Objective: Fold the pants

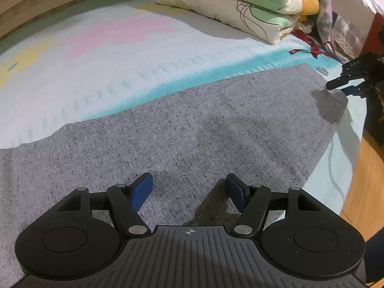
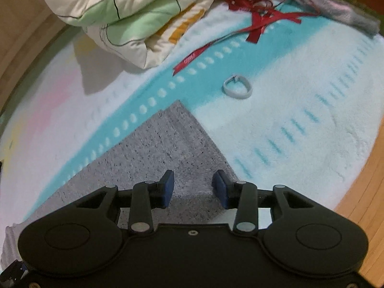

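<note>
Lying flat, one grey pants [image 1: 192, 124], two hand-held grippers spread, left hand-held gripper [image 1: 189, 189], right hand-held gripper [image 2: 193, 188], gripping nothing

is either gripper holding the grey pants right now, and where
Nothing is held: the left gripper and right gripper hover open above the flat grey speckled fabric pants.

Bed's covered by a fluffy blanket [image 2: 300, 100], white with teal band, pink and yellow patches. Folded quilt [image 1: 240, 7] (cream, green and orange print) sits at the far edge; red ribbon [image 2: 259, 21] just beside it, small pale ring [image 2: 237, 87] near the ribbon. Wood floor [image 2: 360, 216] past the bed's right edge.
</note>
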